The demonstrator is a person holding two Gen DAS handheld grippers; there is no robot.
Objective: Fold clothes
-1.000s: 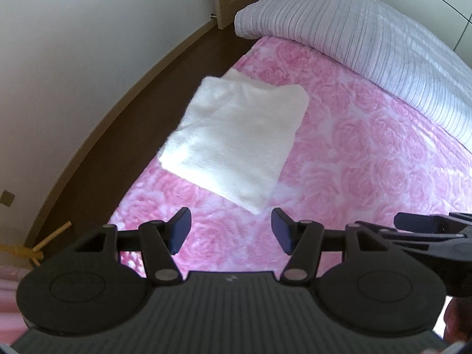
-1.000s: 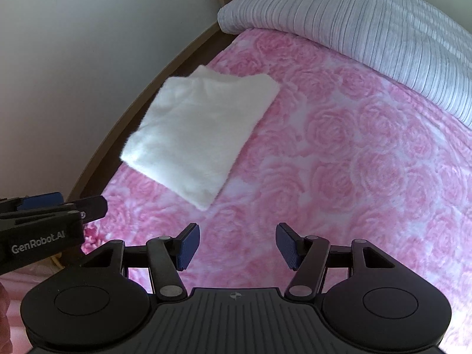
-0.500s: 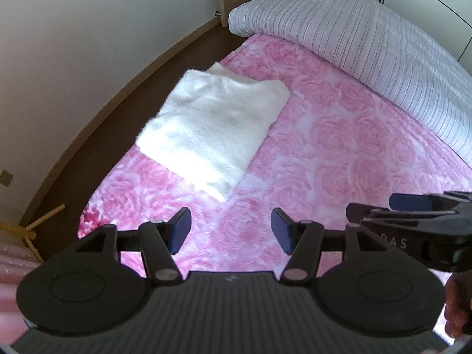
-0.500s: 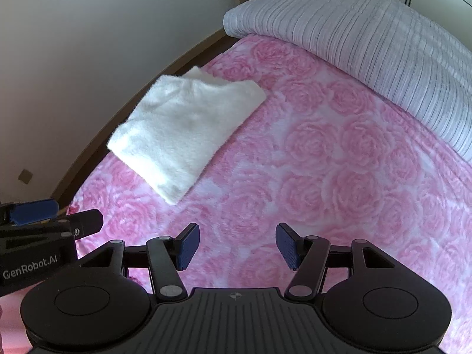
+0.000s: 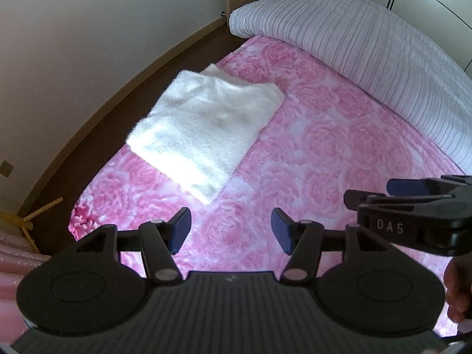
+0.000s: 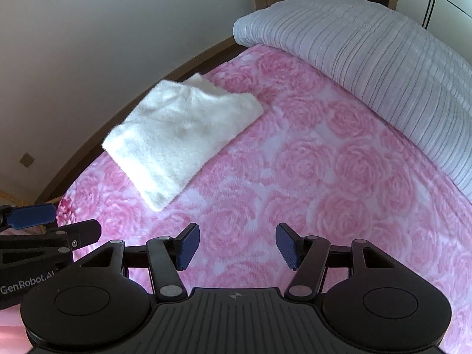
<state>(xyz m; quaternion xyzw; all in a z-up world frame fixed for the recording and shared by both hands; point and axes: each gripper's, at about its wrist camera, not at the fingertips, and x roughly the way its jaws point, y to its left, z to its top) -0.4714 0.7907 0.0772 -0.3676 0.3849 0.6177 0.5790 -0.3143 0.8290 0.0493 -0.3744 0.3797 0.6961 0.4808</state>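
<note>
Although already lying folded into a flat rectangle near the bed's (image 5: 309, 159) left edge, the white fleece garment (image 5: 206, 129) is sitting ahead-left of both claws, nearer the left claw (image 5: 230, 230); right claw (image 6: 236, 246) likewise gaping, empty.

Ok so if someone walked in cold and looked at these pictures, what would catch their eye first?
Probably the white folded garment, lying bright on the pink rose blanket near the bed's left edge. Behind it, a grey ribbed duvet is bunched across the far side. In the foreground the left tongs and right tongs both hang open and empty, short of the garment.
</note>
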